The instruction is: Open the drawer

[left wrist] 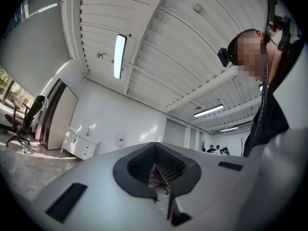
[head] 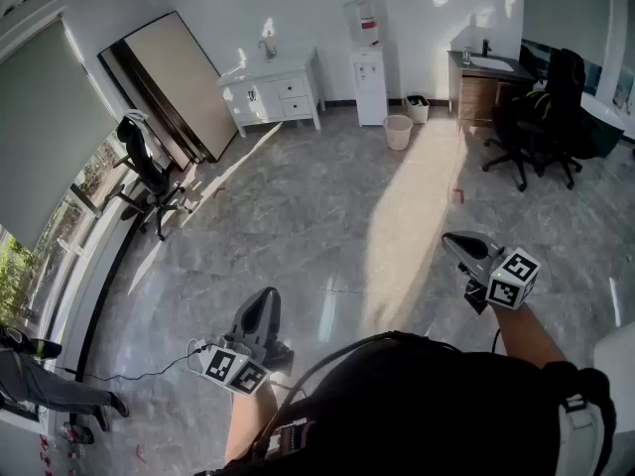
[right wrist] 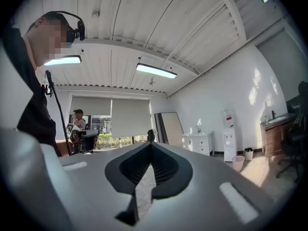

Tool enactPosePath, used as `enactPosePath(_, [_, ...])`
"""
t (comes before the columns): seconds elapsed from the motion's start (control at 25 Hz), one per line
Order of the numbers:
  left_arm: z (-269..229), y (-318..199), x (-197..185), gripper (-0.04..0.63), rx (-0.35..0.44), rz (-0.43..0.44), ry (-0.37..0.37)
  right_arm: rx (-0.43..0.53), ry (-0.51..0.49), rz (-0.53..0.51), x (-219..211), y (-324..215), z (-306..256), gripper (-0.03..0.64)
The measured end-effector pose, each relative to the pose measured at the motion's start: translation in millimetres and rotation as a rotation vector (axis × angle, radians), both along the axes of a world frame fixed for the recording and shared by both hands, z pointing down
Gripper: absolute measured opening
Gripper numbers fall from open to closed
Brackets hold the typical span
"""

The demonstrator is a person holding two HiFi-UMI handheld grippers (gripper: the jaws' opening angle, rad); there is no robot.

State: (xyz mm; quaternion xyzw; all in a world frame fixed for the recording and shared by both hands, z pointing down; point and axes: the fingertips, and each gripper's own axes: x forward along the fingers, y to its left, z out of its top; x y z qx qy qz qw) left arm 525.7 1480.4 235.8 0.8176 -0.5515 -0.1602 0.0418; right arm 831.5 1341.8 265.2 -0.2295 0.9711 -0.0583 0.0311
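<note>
A white cabinet with drawers [head: 273, 92] stands against the far wall, several steps across the floor from me; its drawers look closed. It is also small in the left gripper view, where the cabinet [left wrist: 81, 146] sits at the left, and in the right gripper view, where the cabinet [right wrist: 198, 142] is right of centre. My left gripper [head: 266, 296] is held low in front of my body, jaws together with nothing between them [left wrist: 155, 146]. My right gripper [head: 448, 238] is held out level at the right, its jaws also meeting at the tips and holding nothing [right wrist: 151, 143].
A large board [head: 169, 82] leans on the wall left of the cabinet. A water dispenser [head: 370, 82] and a pink bin [head: 398, 132] stand to its right. Black office chairs [head: 541, 122] [head: 149, 172] sit at both sides. Grey tiled floor [head: 317, 216] lies between.
</note>
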Motion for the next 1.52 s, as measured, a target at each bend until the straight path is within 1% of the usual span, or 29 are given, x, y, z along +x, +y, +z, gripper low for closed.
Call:
enactPosePath(0.32, [4,2,-2,-0.008,0.007,-0.002,0.005,0.009,0.000,-0.008,-3,1,4,-0.006])
enactPosePath(0.84, [8,9,2,-0.008,0.006,-0.007,0.012,-0.015,-0.016,-0.024,-2,5,5,-0.005])
enactPosePath(1.08, [4,12,0,-0.008,0.035,0.003,0.070,-0.018,0.001,-0.039,-11,6,8,-0.005])
enactPosePath(1.12, [5,14,-5,-0.008,0.035,0.000,0.074,-0.017,0.005,-0.042,-16,8,8,-0.005])
enactPosePath(1.24, [20,23,-27,-0.008,0.009,-0.022,0.047,-0.013,0.014,-0.049,-35,14,7,-0.005])
enactPosePath(1.32, [22,29,-44,-0.008,0.004,-0.028,0.042,-0.011,0.018,-0.053,-51,18,6,-0.005])
enactPosePath(1.52, [18,45,-103,-0.008,0.007,-0.043,0.055,-0.015,0.026,-0.049,-108,28,2,-0.005])
